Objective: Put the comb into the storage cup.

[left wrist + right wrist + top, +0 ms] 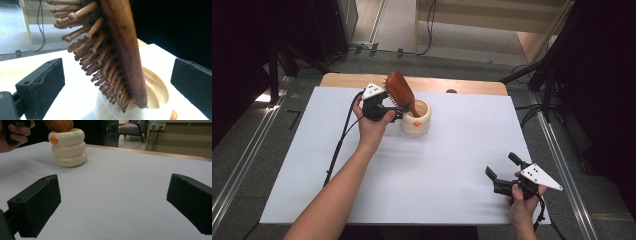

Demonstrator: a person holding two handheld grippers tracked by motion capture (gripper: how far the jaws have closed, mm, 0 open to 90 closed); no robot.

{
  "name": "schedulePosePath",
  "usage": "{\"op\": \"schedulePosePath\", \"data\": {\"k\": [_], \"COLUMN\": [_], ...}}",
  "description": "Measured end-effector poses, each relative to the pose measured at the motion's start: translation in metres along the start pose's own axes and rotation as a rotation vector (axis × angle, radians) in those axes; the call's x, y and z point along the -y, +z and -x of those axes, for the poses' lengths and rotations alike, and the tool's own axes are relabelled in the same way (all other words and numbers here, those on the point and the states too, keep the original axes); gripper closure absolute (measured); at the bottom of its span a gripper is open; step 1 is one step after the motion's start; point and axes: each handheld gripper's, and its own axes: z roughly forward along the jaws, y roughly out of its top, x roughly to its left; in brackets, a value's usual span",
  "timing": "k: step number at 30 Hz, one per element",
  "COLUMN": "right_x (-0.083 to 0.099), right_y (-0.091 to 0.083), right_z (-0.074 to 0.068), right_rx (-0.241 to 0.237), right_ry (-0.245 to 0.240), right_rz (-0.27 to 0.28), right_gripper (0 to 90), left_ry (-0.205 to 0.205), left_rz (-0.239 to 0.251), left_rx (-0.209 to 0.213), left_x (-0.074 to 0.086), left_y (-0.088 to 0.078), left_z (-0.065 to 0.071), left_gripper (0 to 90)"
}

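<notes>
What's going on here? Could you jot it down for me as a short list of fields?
Surface: white table
Container: cream ribbed cup, upright, far centre
Item in cup: wooden hairbrush, handle down in the cup, head leaning out, bristles facing the left gripper
Left gripper: jaws open, either side of the brush, not clamping
Right gripper: jaws open, empty, near right edge

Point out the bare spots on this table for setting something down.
Free: the white table cover between the cream holder and the right tool, and its far-right corner. Crowded: around the holder, where the left tool flanks the wooden hairbrush.
</notes>
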Motion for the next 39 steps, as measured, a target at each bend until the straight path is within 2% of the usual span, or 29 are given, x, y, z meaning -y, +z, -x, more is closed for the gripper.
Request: {"op": "schedulePosePath", "data": {"k": [7, 39], "right_x": [0.0, 0.0], "right_y": [0.0, 0.0], "right_z": [0.0, -0.001], "right_rx": [0.0, 0.006], "right_ry": [0.001, -0.003], "right_rz": [0.001, -0.005], "right_gripper": [0.0, 0.0], "left_ry": [0.028, 0.056], "left_rz": [-0.001, 0.039], "left_rx": [-0.013, -0.03], "left_x": [0.004, 0.025], "left_y": [-0.009, -0.068], "left_z": [0.001, 0.004], "left_gripper": [0.0, 0.0]}}
